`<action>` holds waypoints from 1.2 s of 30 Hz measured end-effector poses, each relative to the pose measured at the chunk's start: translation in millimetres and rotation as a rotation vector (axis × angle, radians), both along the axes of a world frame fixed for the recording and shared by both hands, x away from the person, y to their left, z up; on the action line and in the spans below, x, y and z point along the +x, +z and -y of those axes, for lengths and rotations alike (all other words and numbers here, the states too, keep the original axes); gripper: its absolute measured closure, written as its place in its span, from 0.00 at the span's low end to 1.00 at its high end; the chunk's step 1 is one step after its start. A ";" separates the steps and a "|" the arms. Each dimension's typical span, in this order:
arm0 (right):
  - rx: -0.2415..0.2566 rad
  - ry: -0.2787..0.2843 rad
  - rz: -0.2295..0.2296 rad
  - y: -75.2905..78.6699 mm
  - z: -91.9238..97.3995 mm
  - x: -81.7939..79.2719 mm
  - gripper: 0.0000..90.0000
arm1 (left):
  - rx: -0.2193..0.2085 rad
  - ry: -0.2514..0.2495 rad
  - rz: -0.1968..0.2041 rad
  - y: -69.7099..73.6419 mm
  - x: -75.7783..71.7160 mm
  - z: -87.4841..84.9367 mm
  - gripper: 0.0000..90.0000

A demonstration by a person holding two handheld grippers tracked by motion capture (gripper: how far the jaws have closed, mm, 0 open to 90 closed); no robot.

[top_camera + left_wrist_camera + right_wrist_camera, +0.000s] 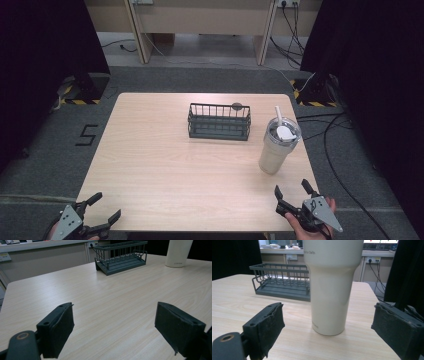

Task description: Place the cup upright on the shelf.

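On the table (165,170), cream tumbler (332,287) reads "…for Daily."; wire basket (219,121) behind. Left claw (102,212) and right claw (294,192) both wide, empty.

Floor (60,150) marked "5"; tumbler (332,285) reads "For Daily."

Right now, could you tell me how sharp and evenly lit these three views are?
High view: even light, soft overall, sides fall to black curtains. Left gripper view: table sharp, mild sheen on the wood. Right gripper view: tumbler crisp with a soft highlight, basket clear, background slightly soft.
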State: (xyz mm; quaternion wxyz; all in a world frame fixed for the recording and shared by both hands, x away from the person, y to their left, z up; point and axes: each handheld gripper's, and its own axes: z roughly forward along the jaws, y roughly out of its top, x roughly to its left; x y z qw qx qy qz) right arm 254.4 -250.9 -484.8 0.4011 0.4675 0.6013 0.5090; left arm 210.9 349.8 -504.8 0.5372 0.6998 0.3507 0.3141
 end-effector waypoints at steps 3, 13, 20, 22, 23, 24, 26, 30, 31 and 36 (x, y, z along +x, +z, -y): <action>0.006 -0.001 0.001 0.7 -0.5 2.3 0.11 | 0.002 0.002 0.001 0.1 -0.4 0.1 0.17; 0.003 -0.004 0.020 9.1 -0.4 11.5 0.10 | 0.003 0.002 -0.001 -0.2 -0.4 0.0 0.17; 0.007 -0.006 0.014 9.7 0.2 24.9 0.11 | 0.004 0.007 -0.002 -0.2 -0.1 0.1 0.17; 0.005 -0.008 0.012 10.3 -0.3 28.3 0.11 | 0.004 0.007 -0.002 -0.3 -0.2 0.0 0.17; 0.004 -0.007 0.013 10.7 -0.6 30.1 0.11 | 0.004 0.007 -0.002 -0.3 -0.1 0.0 0.17; 0.005 -0.007 0.013 11.0 -1.2 31.8 0.11 | 0.003 0.007 -0.002 -0.3 -0.1 0.0 0.17; 0.007 -0.007 0.011 11.1 -1.9 35.7 0.11 | 0.003 0.006 -0.001 -0.2 -0.2 0.1 0.17; 0.008 -0.012 -0.004 9.0 -3.2 43.6 0.11 | 0.000 0.006 0.000 -0.2 -0.2 -0.2 0.17; 0.006 -0.011 -0.008 8.4 -3.6 45.6 0.11 | 0.000 0.007 0.000 -0.2 -0.3 -0.2 0.17; -0.008 -0.008 -0.011 7.8 -6.9 53.8 0.11 | 0.001 0.006 0.000 -0.2 -0.4 -0.2 0.17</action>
